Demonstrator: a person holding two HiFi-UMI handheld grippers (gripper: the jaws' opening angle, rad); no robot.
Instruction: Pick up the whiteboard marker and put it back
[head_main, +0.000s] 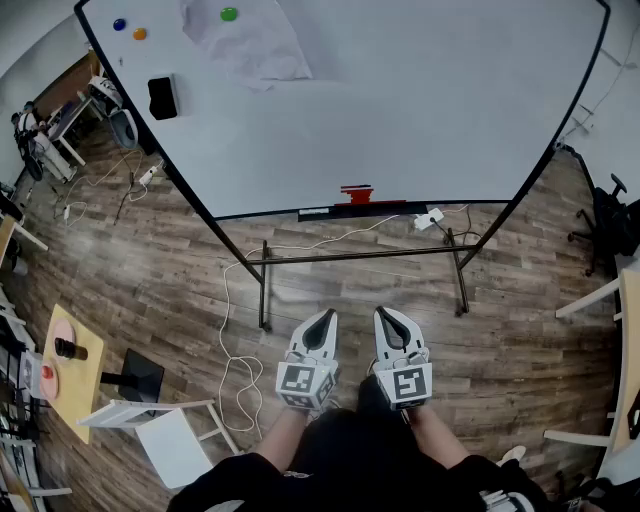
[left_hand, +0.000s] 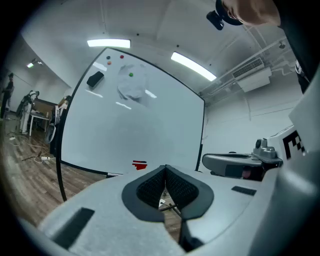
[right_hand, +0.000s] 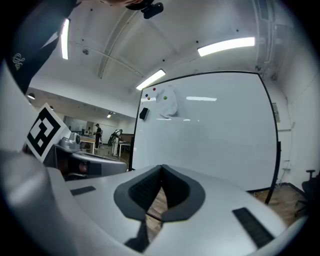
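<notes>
A red whiteboard marker (head_main: 356, 193) lies at the bottom edge of the large whiteboard (head_main: 400, 110), just above its black tray (head_main: 330, 212). In the left gripper view the marker (left_hand: 139, 164) shows low on the board, beyond the jaws. My left gripper (head_main: 323, 319) and right gripper (head_main: 388, 317) hang side by side over the wooden floor, well short of the board and pointing at it. Both are shut with nothing between the jaws, as the left gripper (left_hand: 165, 168) and the right gripper (right_hand: 161, 170) show in their own views.
A black eraser (head_main: 162, 97), three coloured magnets and a pinned sheet (head_main: 245, 42) sit on the board. The board's metal stand (head_main: 360, 255), a white cable and a power strip (head_main: 428, 218) lie ahead on the floor. A yellow table (head_main: 72, 372) and white chair (head_main: 165, 428) stand left.
</notes>
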